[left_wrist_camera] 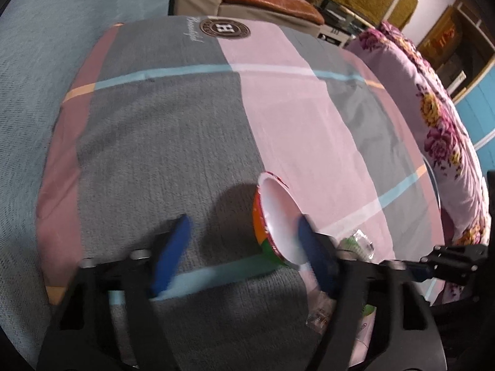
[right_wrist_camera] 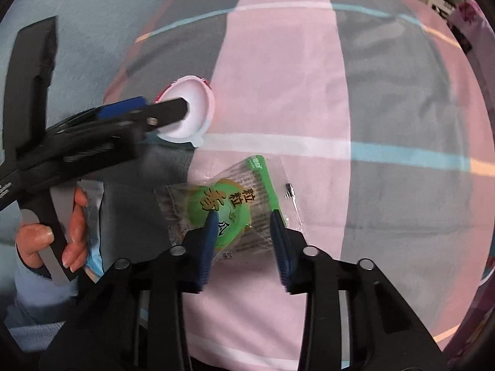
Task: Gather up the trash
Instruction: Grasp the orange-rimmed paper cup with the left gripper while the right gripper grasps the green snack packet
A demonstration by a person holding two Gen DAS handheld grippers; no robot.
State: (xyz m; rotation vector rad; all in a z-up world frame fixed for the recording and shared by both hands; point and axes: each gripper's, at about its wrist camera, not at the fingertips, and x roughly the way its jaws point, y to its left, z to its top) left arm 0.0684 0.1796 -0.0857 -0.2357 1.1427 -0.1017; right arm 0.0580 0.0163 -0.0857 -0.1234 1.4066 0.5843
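Observation:
A white plastic cup [left_wrist_camera: 278,225] with a red, orange and green outside lies on its side on the checked sheet. My left gripper [left_wrist_camera: 243,232] is open; its right finger reaches into the cup's mouth, the left finger stands outside to the left. The right wrist view shows that finger inside the cup [right_wrist_camera: 191,114]. A clear snack wrapper with a green round label [right_wrist_camera: 229,210] lies flat on the pink stripe. My right gripper [right_wrist_camera: 244,216] is open just above it, fingers to either side of the label. The wrapper's edge shows in the left wrist view [left_wrist_camera: 359,242].
The checked grey and pink sheet [left_wrist_camera: 173,130] covers the bed. A floral pink quilt [left_wrist_camera: 439,117] runs along the right side. A sofa with an orange cushion [left_wrist_camera: 266,0] and shelves stand beyond the bed. Another light blue packet [right_wrist_camera: 92,216] lies by the left hand.

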